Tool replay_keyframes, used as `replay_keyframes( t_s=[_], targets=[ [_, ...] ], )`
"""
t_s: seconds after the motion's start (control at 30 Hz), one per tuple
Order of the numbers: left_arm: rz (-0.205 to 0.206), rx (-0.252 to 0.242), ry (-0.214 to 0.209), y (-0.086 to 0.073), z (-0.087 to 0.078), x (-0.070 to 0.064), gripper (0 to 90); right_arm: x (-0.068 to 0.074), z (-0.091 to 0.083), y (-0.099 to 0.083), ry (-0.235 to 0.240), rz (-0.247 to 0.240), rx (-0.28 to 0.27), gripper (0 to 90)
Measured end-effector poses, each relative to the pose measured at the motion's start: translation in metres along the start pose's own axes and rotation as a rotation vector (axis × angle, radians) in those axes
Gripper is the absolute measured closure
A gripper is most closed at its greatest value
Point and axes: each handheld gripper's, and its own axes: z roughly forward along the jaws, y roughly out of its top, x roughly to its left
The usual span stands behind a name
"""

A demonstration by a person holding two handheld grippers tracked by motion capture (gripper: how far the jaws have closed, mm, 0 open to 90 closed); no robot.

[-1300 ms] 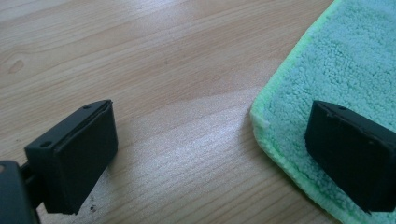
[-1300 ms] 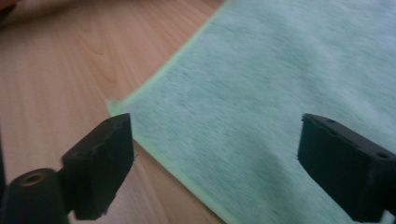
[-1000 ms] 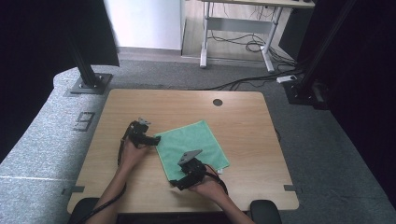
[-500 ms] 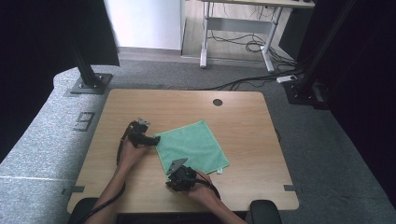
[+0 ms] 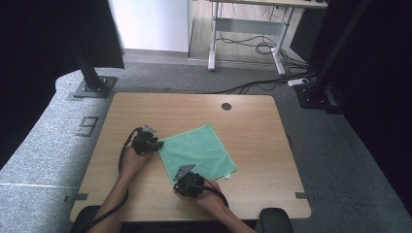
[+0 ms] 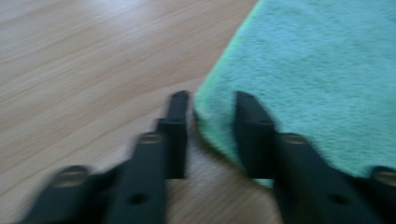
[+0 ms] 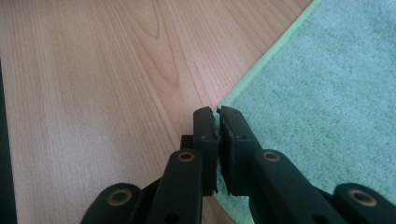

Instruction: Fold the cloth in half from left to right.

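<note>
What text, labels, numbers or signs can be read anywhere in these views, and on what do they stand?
"9": a large grey mark that reads like this digit, on the grey floor mat left of the table, at.
The green cloth has a small white tag at its near right corner; too small to read.
No other text can be read on the left gripper or right gripper.

Light wooden table (image 5: 145, 109), green cloth (image 5: 199, 150) flat on it.
</note>
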Motion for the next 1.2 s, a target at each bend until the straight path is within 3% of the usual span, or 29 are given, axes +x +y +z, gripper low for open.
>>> replay_keyframes(
  t_s=[0.07,0.13,0.27,0.5,0.8,1.2],
  targets=[
    [-0.027,-0.004,-0.03,0.0,0.0,0.002,84.3,0.0,0.001,0.001,0.005,-0.004,0.0,85.4],
    [-0.035,0.001,-0.028,0.0,-0.001,0.003,86.9,0.0,0.002,0.002,0.012,0.002,0.0,85.7],
    [-0.051,0.011,-0.022,-0.001,-0.004,0.006,87.7,0.0,0.005,0.005,0.035,0.021,-0.009,86.6],
    [-0.053,0.005,-0.002,0.001,-0.01,0.007,87.4,0.004,0.005,0.011,0.037,0.007,-0.023,87.5],
    [-0.046,-0.037,0.007,0.01,-0.016,0.003,87.0,0.0,-0.016,0.016,0.02,0.01,-0.079,87.5],
    [-0.022,-0.088,-0.009,0.032,-0.02,-0.006,87.2,-0.014,-0.04,0.006,-0.024,0.04,-0.101,87.4]
  ],
)
